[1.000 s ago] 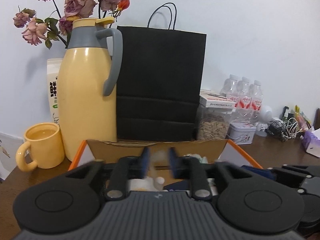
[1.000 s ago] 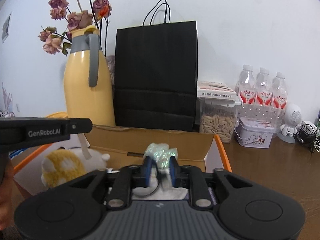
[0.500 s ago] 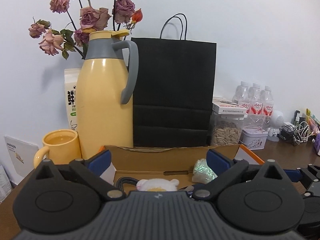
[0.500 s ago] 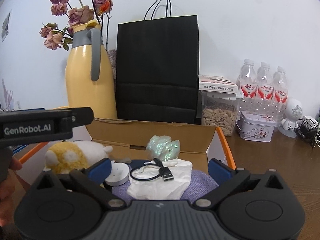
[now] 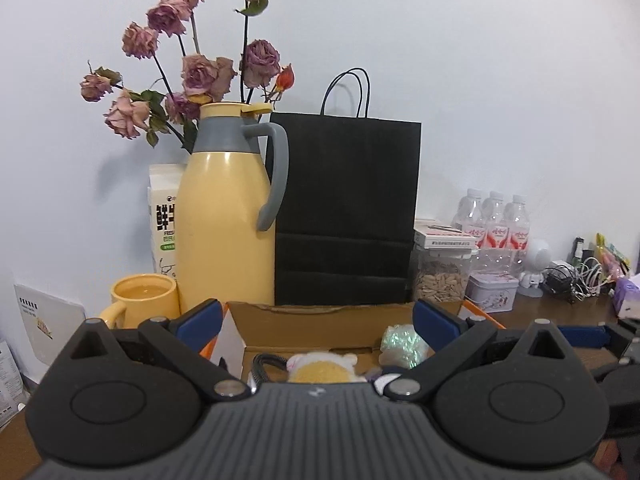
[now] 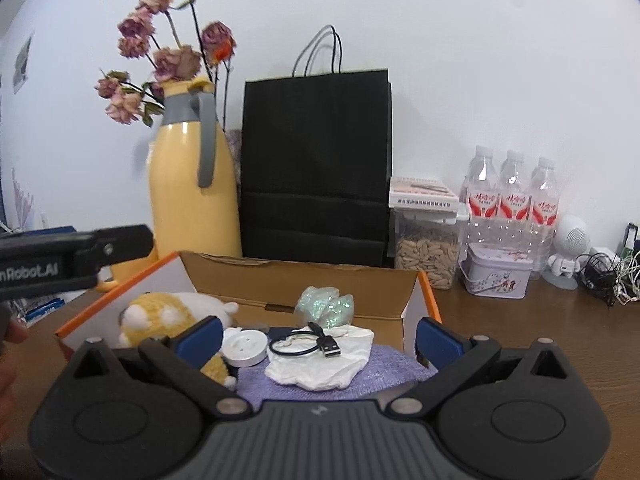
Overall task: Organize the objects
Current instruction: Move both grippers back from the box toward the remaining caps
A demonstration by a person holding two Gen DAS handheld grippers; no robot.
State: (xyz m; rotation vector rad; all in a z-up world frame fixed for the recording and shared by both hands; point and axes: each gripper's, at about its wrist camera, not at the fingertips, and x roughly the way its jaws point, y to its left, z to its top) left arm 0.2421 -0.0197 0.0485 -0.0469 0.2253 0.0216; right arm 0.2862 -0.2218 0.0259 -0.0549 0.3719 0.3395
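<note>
Box (image 6: 304, 280) of cardboard, orange-edged, open on the brown surface (image 6: 520, 332), directly ahead of and below both tongs, long axis running left to right across the right wrist view. Holds a purple cloth (image 6: 392, 364), a yellow-and-white plush (image 6: 160, 312) at the left end, a white tissue (image 6: 328, 364), a glittery green wad (image 6: 326, 304) against the back wall, a round white puck (image 6: 245, 345) and a black USB cable (image 6: 316, 344) lying on the tissue. Right tongs (image 6: 320, 338) spread wide with nothing between the blue pads, centred over the cable and tissue, so nearer to the box's middle and right end. Left tongs (image 5: 316, 320) likewise wide and empty, set lower behind the front wall, facing the plush and the wad; also seen in the right wrist view as a black bar at the left edge, above the box's left flap. Behind the box, close to its back wall: a black bag (image 6: 316, 160), a yellow jug (image 6: 188, 184) with dried roses (image 6: 160, 52) behind it, a yellow mug (image 5: 140, 300). Off to the right and well apart: a seed jar (image 6: 428, 252), a tin (image 6: 496, 274), three bottles (image 6: 512, 200), tangled cables (image 6: 608, 272). Nothing standing between either tongs and the box contents; likely snags only the raised flaps and the other tongs alongside.
</note>
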